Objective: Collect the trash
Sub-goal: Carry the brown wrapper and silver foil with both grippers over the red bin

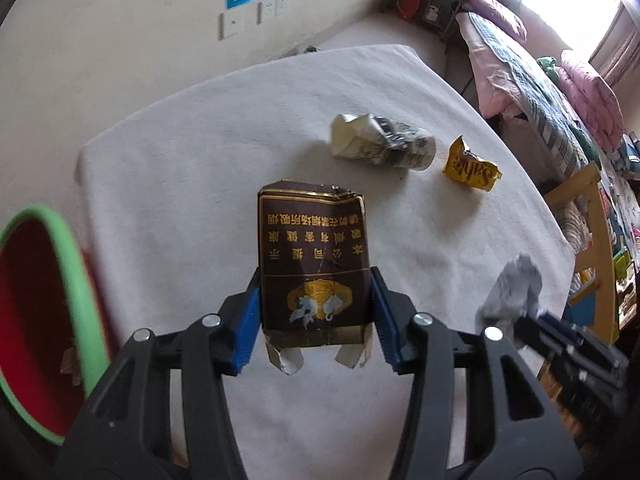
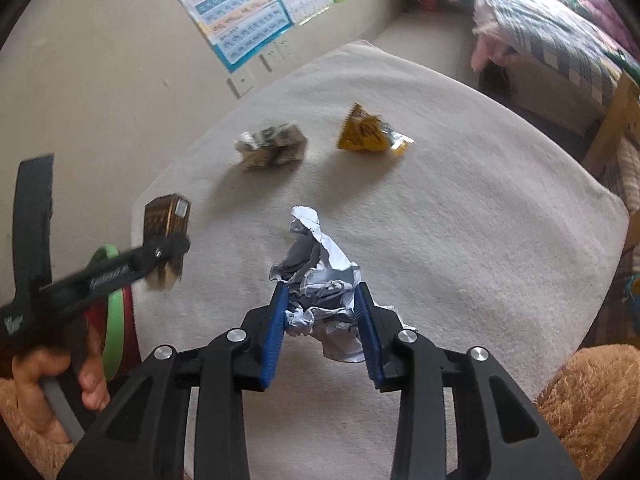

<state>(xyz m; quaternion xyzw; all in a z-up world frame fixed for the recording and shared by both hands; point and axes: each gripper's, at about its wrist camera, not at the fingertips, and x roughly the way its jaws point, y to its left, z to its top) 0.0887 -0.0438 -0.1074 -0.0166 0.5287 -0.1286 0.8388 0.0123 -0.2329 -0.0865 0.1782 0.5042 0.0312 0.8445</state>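
Observation:
My left gripper [image 1: 314, 304] is shut on a flattened dark brown cigarette pack [image 1: 314, 256] with gold print, held above the white cloth. In the right wrist view the left gripper [image 2: 160, 254] shows at the left holding the pack [image 2: 166, 220]. My right gripper [image 2: 320, 308] is shut on a crumpled white paper ball [image 2: 320, 280]; that ball [image 1: 514, 290] also shows at the right of the left wrist view. A crushed white paper cup [image 1: 380, 142] [image 2: 272, 146] and a yellow snack wrapper [image 1: 470, 168] [image 2: 370, 132] lie on the cloth further off.
A red bin with a green rim [image 1: 60, 280] [image 2: 114, 320] stands at the left beside the cloth-covered table [image 1: 180, 160]. A wall with posters and sockets [image 1: 248, 16] is behind. A bed with bedding [image 1: 560, 100] and a wooden chair [image 1: 592, 232] are to the right.

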